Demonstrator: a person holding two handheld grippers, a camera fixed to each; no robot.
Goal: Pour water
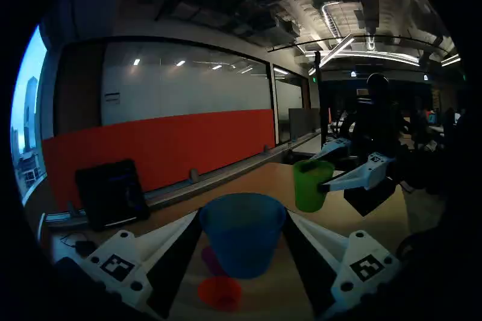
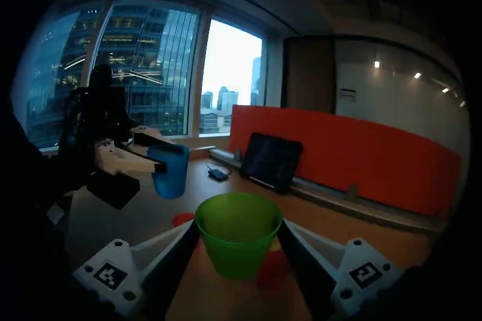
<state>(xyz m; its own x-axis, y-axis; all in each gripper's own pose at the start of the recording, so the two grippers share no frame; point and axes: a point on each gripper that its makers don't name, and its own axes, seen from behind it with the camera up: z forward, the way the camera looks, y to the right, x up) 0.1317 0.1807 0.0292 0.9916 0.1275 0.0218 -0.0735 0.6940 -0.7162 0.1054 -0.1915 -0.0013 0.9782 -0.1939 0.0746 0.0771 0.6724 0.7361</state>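
Observation:
A blue cup (image 1: 243,233) is held upright between my left gripper's (image 1: 243,243) white fingers, lifted above the wooden table (image 1: 265,182). Farther off in the left gripper view, the right gripper (image 1: 346,167) holds a green cup (image 1: 311,184) upright. In the right gripper view that green cup (image 2: 238,233) sits upright between my right gripper's (image 2: 238,243) fingers, and the left gripper (image 2: 129,161) with the blue cup (image 2: 169,170) is at the left. Whether either cup holds water is not visible.
A small orange-red cup (image 1: 219,292) and a purple one (image 1: 212,259) stand on the table under the blue cup. Red cups (image 2: 272,270) lie under the green cup. A dark tablet (image 1: 111,193) leans at the table's back edge before an orange partition (image 2: 373,152).

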